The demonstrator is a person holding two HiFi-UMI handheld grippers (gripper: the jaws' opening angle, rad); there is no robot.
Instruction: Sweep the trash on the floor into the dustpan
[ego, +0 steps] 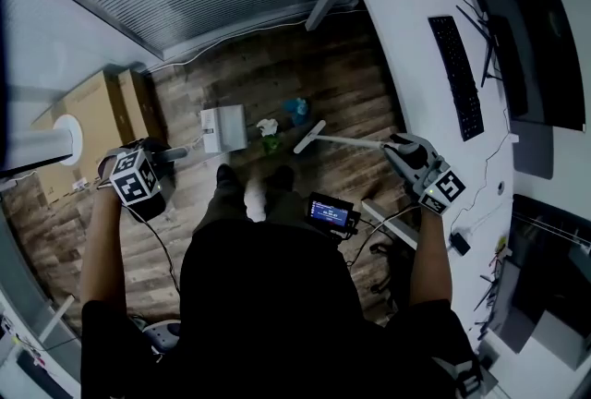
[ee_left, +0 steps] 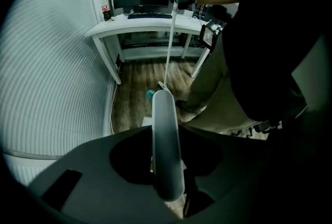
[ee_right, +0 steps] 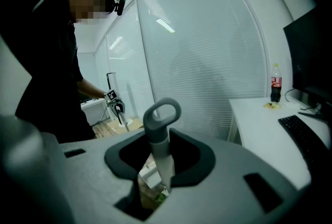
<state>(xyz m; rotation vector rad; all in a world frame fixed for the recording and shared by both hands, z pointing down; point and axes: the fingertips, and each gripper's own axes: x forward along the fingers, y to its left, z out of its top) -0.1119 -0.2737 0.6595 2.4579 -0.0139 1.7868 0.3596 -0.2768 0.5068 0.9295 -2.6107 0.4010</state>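
Lying on the floor [ego: 351, 92] between the dustpan [ego: 224, 127] and the broom head [ego: 309, 137], the trash [ego: 269, 127] waits leftward of the broom handle [ego: 351, 141], which the right tool [ego: 395, 147] pinches, while the left tool [ego: 164, 157] clamps the dustpan handle [ee_left: 166, 140].

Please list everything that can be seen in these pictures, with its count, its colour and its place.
dustpan: one, white, on the floor ahead of the person's feet
broom: one, white, its head on the floor right of the trash
trash: three pieces, white, blue and green, on the floor between dustpan and broom
desk: one, white, at the right
keyboard: one, black, on the desk
monitor: one, black, on the desk
bottle: one, red label, far desk corner
cardboard box: one, brown, floor at the left
left gripper: one, grey, jaws on the dustpan's handle
right gripper: one, grey, jaws on the broom's handle
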